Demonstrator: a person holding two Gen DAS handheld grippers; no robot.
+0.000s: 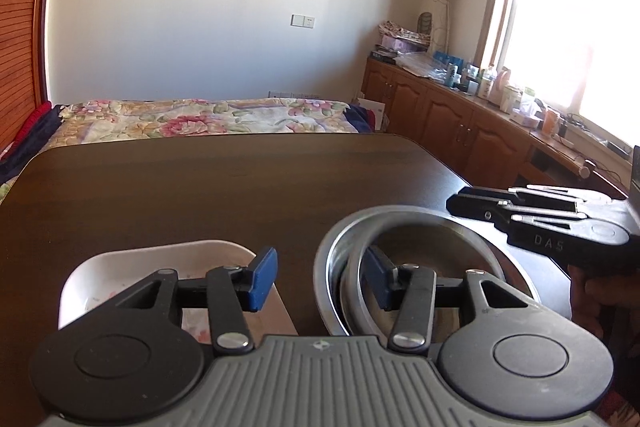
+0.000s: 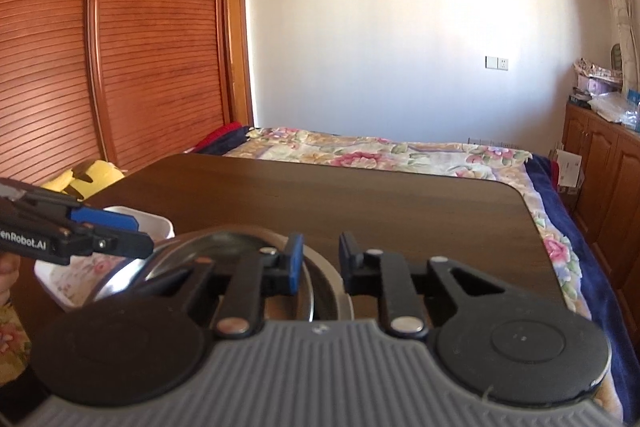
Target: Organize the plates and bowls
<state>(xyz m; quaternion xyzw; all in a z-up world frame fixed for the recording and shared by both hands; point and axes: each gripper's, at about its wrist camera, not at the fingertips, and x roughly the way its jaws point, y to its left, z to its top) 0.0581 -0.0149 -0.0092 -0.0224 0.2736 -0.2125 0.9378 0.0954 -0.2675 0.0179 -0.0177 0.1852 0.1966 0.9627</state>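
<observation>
From the left wrist view, the left tool [image 1: 320, 277] hangs low over the near edge of the dark brown wooden bench [image 1: 224, 187], its blue-padded fingers [image 1: 262, 279] spread wide with nothing between them. Under its left finger sits a white rectangular dish with rounded corners [image 1: 120, 267], its floor showing a faint flowered pattern. Under its right finger stands a shiny round steel bowl [image 1: 400, 231] with a second steel bowl [image 1: 360, 291] nested inside it, tilted so its rim rides up one side. The right tool [image 1: 472, 205] reaches in from the right, just beyond the bowls' far rim; from here I cannot tell how its jaws stand.

From the right wrist view, the right tool [image 2: 318, 261] stands narrowly parted, gripping nothing, the steel bowls [image 2: 224, 247] just below its left finger. The white dish [image 2: 156, 223] lies beside them to the left, with the left tool [image 2: 116, 237] above it. A flowered bed [image 2: 380, 151] lies beyond the bench [image 2: 360, 199].
</observation>
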